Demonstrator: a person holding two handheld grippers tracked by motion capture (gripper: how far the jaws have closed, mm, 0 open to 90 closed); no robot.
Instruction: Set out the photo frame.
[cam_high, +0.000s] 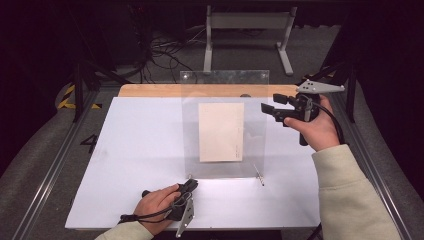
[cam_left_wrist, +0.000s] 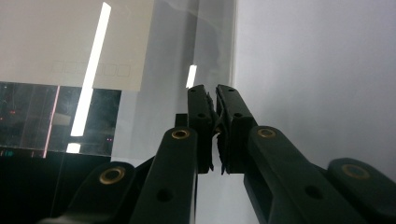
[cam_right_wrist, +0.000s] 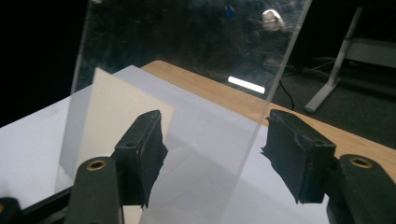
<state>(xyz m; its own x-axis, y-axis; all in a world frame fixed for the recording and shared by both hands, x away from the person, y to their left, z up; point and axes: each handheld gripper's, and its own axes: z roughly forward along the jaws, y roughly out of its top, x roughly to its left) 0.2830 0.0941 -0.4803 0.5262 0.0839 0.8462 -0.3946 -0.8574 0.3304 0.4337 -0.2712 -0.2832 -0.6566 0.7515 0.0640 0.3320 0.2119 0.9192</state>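
A white table (cam_high: 125, 150) was seen from the high view, and near its middle a clear panel (cam_high: 225, 87) stood upright on its near edge, facing the person. A pale card (cam_high: 221, 132) was seen flat against the panel's middle; which face it lay on could not be told. The right gripper (cam_high: 267, 111) was held level at the panel's right edge, high up, with its jaws released and spread wide. In the right gripper view that edge ran between the two pads and was touched by neither. The left gripper (cam_high: 192, 184) was laid low at the panel's near left corner with its jaws clenched almost together; whether the panel's bottom edge was pinched between them could not be told. A small pin (cam_high: 259, 176) was seen at the near right corner. The step in hand was judged to be a grip on the right edge while the foot was steadied. For it to be done well, the right jaws should be squared to the sheet, so that both pads would meet it flat. The edge should be set deep between them before any closing. The left gripper should be kept planted, since a slick upright sheet could be tipped or slid by a one-sided push. The card should be left untouched.
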